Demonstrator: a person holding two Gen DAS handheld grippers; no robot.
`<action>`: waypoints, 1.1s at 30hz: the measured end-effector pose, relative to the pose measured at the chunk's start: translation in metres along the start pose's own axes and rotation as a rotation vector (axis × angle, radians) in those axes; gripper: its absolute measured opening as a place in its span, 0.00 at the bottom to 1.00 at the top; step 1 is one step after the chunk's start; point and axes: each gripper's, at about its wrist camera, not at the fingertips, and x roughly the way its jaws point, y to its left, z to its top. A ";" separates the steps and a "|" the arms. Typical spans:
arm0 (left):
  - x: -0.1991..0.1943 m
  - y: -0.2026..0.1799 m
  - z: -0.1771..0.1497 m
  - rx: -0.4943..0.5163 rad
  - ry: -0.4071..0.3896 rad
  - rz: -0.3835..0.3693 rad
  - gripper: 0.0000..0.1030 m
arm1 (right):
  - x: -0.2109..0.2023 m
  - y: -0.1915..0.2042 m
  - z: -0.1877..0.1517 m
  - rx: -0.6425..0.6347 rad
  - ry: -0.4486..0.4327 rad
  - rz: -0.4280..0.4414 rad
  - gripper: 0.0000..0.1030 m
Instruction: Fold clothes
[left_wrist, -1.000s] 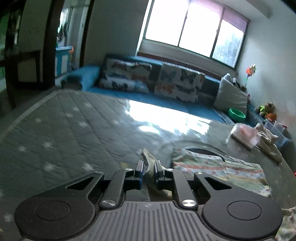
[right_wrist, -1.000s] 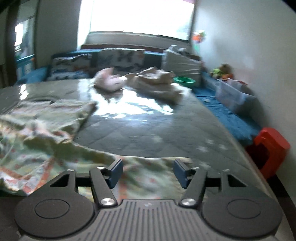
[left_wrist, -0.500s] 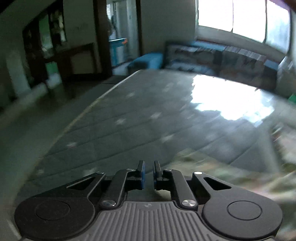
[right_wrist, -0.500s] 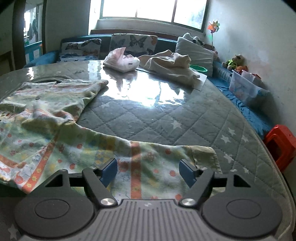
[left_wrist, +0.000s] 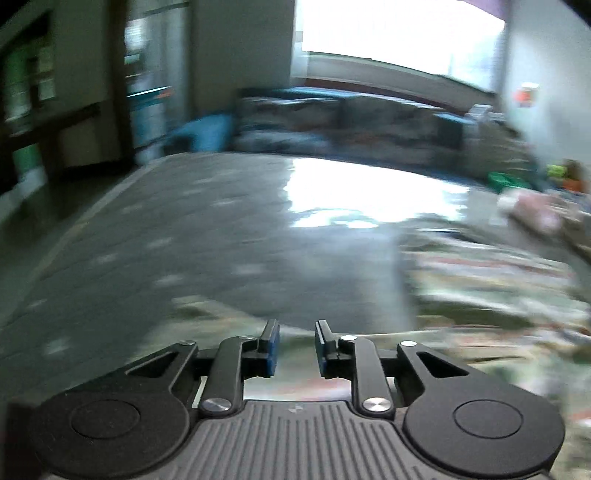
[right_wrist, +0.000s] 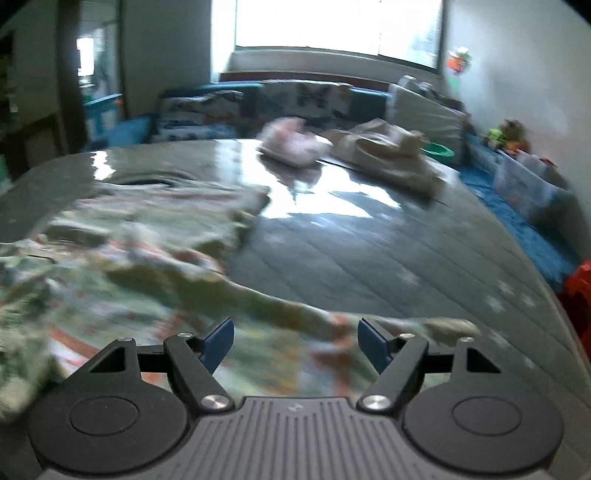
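Note:
A pale green patterned garment (right_wrist: 122, 266) with orange marks lies spread on the grey quilted mattress (right_wrist: 388, 258). It also shows blurred in the left wrist view (left_wrist: 480, 280). My right gripper (right_wrist: 295, 341) is open wide and empty, just above the garment's near edge. My left gripper (left_wrist: 295, 341) is open a little with nothing between its fingers, low over the garment's near-left part. Both views are motion-blurred.
A pink bundle (right_wrist: 291, 146) and a beige heap of clothes (right_wrist: 388, 151) lie at the mattress's far side. A blue sofa with cushions (right_wrist: 295, 99) runs along the back wall. A red stool (right_wrist: 580, 291) stands at the right. A green bowl (left_wrist: 506, 181) sits far right.
My left gripper, shut on a fold of the garment a second ago, has opened and let it go while swinging left then back. My right gripper stayed open over the garment's edge.

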 end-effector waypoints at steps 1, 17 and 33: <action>0.001 -0.016 0.000 0.019 -0.003 -0.051 0.25 | 0.001 0.007 0.003 -0.010 -0.005 0.023 0.74; -0.007 -0.098 -0.072 0.344 0.076 -0.336 0.44 | -0.001 0.069 -0.023 -0.242 0.105 0.257 0.73; -0.022 -0.105 -0.022 0.264 0.016 -0.458 0.53 | 0.048 0.088 0.047 -0.225 0.027 0.295 0.73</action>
